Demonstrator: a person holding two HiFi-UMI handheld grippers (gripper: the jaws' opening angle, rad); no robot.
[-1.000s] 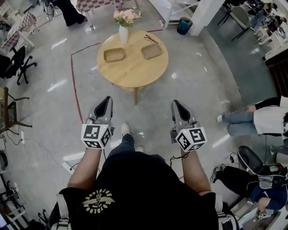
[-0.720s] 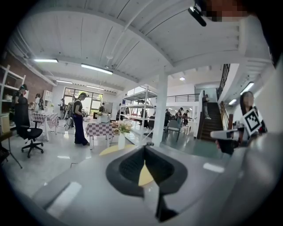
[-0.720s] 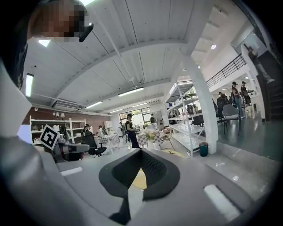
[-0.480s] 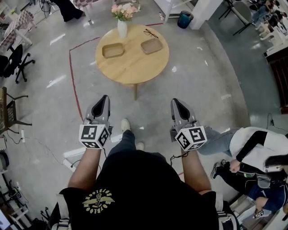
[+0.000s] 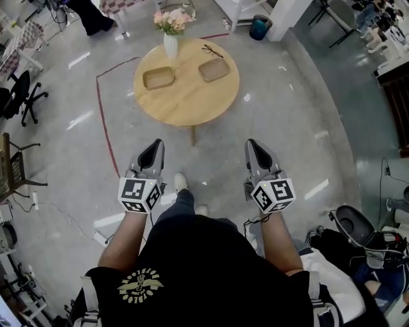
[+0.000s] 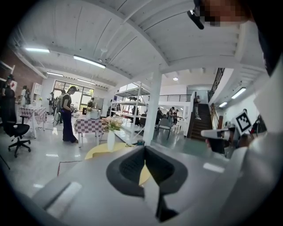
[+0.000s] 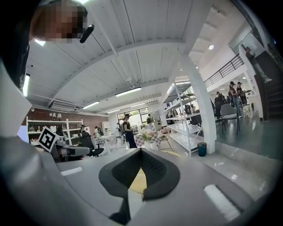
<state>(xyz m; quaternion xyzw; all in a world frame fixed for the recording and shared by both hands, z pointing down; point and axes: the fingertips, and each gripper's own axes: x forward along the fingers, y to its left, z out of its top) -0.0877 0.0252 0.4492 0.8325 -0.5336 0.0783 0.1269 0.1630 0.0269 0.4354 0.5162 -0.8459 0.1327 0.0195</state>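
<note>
Above the grey floor (image 5: 300,128), well short of the round wooden table (image 5: 185,102): left gripper (image 5: 155,144) and right gripper (image 5: 253,144), side by side and apart, both pointing toward that table. Shut on the left, with fingers (image 6: 128,165) meeting at the tips and nothing between them. Same on the right, with fingers (image 7: 155,168) closed tip to tip and empty. On the table's far half, two shallow wooden trays, left tray (image 5: 158,78) and right tray (image 5: 213,69), apart from each other. Just behind the left tray, near the rim, a white vase (image 5: 170,46) of pink flowers, upright. Behind the right tray, a pair of glasses (image 5: 213,50). Past the table, a blue bin (image 5: 259,27) beside a white column (image 5: 287,16). Along the floor left of the table, a red tape line (image 5: 100,121).
</note>
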